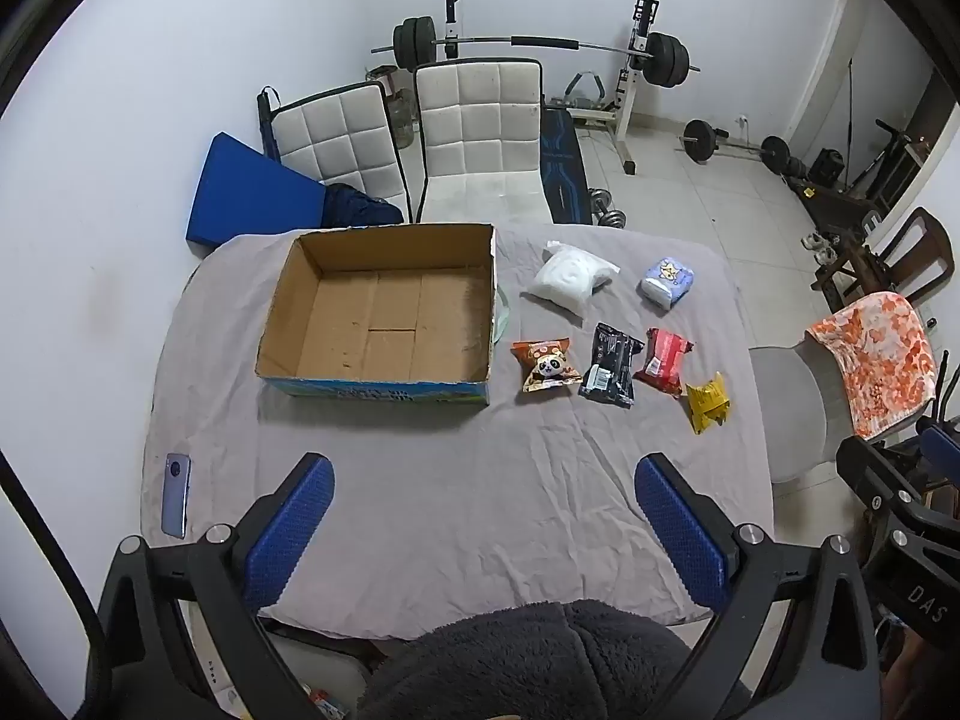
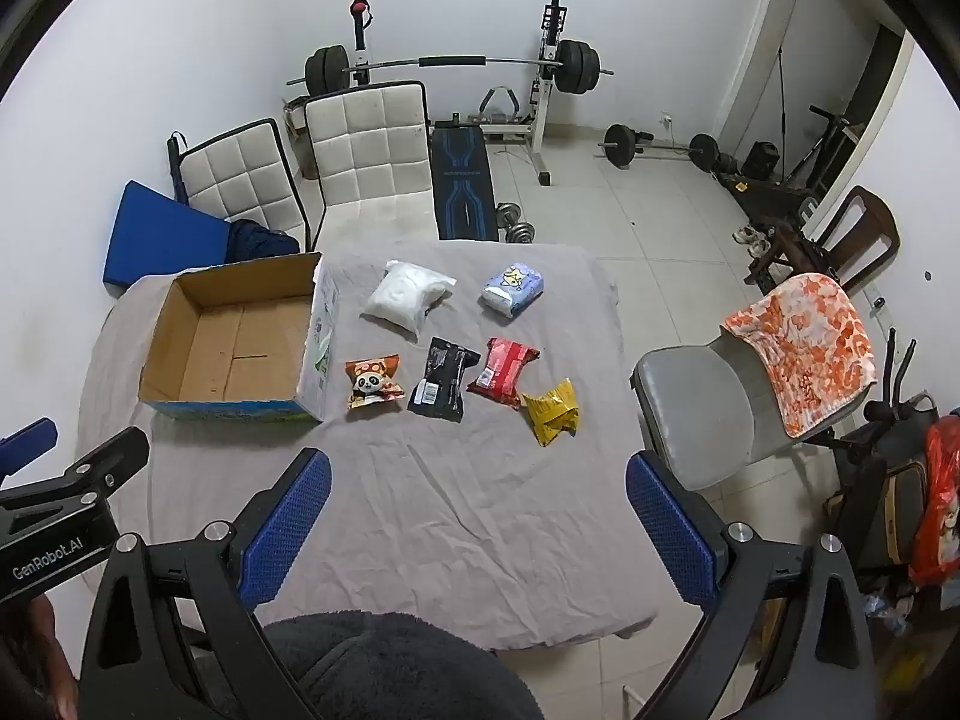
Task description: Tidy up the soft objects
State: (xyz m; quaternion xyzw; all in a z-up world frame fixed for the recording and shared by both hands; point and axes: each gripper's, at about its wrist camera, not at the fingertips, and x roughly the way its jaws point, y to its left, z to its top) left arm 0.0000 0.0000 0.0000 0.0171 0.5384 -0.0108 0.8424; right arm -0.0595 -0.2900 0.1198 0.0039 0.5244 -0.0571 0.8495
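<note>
1. Cardboard box sits empty on the grey-clothed desk, six soft packs lying to its right.
2. Left gripper and right gripper hover at the near edge, jaws spread, holding nothing.
3. Panda pack lies nearest the box: light, crinkly, probably slippery. Pinch its puffy middle gently.
4. White bag looks squashy; grab mid-body.

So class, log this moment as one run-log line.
stage: start | left gripper: open | right gripper: open | cardboard box: empty | six soft packs: on table, right of box
</note>
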